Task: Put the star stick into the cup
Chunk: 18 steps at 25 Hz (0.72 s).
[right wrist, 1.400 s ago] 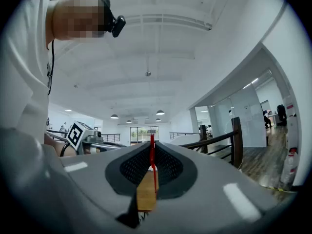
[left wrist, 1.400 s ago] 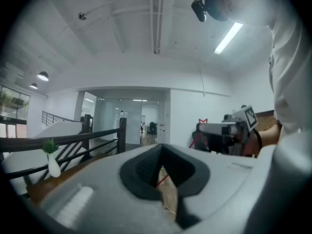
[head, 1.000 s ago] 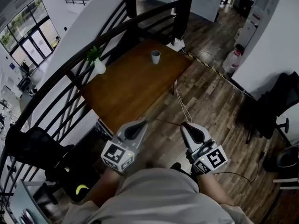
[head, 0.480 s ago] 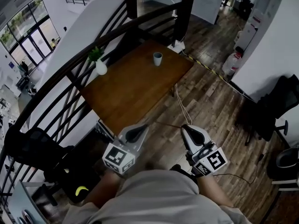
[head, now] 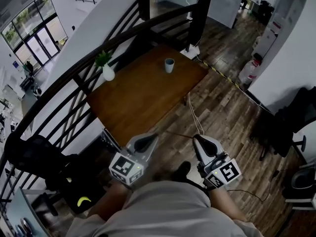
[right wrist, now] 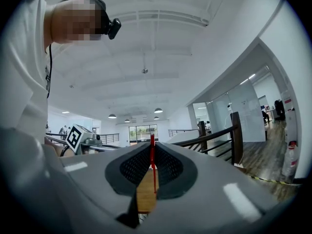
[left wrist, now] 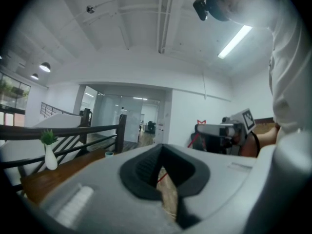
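Looking down in the head view: both grippers are held level over the plank floor, short of the wooden table (head: 133, 100). The left gripper (head: 150, 138) and right gripper (head: 197, 138) sit side by side. A thin line, the star stick (head: 181, 134), runs from the right gripper's tip toward the left one; its star can't be made out here. The cup (head: 169, 65) stands upright near the table's far edge, well apart from both grippers. A white vase (head: 108, 72) with a green sprig stands at the table's left edge, by the dark railing (head: 74, 70).

Left gripper view: jaw tips together, nothing pinched. A red sliver of stick shows through the gap below them. Only here does the red star (left wrist: 201, 123) show, just beside the right gripper's nose against the white wall. The cup is small and far off on the table.

Right gripper view: jaws clamped on the red stick, which stands upright between the pads with its top above the tips. The cup shows in the other two views only.
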Motion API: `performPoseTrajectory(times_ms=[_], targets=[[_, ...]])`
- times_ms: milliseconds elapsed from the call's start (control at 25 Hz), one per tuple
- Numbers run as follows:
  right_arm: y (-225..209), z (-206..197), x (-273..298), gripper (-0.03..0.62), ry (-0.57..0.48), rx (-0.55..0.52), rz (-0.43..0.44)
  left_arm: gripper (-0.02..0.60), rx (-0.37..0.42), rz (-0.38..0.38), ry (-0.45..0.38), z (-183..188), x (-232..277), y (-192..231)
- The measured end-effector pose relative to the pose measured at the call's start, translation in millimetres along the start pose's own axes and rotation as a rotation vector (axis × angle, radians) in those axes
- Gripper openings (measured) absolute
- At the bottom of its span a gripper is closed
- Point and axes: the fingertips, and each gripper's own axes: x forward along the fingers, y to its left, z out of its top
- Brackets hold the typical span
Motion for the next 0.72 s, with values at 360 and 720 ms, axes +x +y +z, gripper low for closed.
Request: performPoseTrajectory(times_ms=[360,720], targets=[[-88,12,10,0.025,-0.006,0.01,0.068,0.003,-0.012,0.043,-0.003,13,84,9],[-197,30,-21,0.025,-0.024,0.011,0.086,0.003,0.005,0.054,-0.009,22,198,-14]])
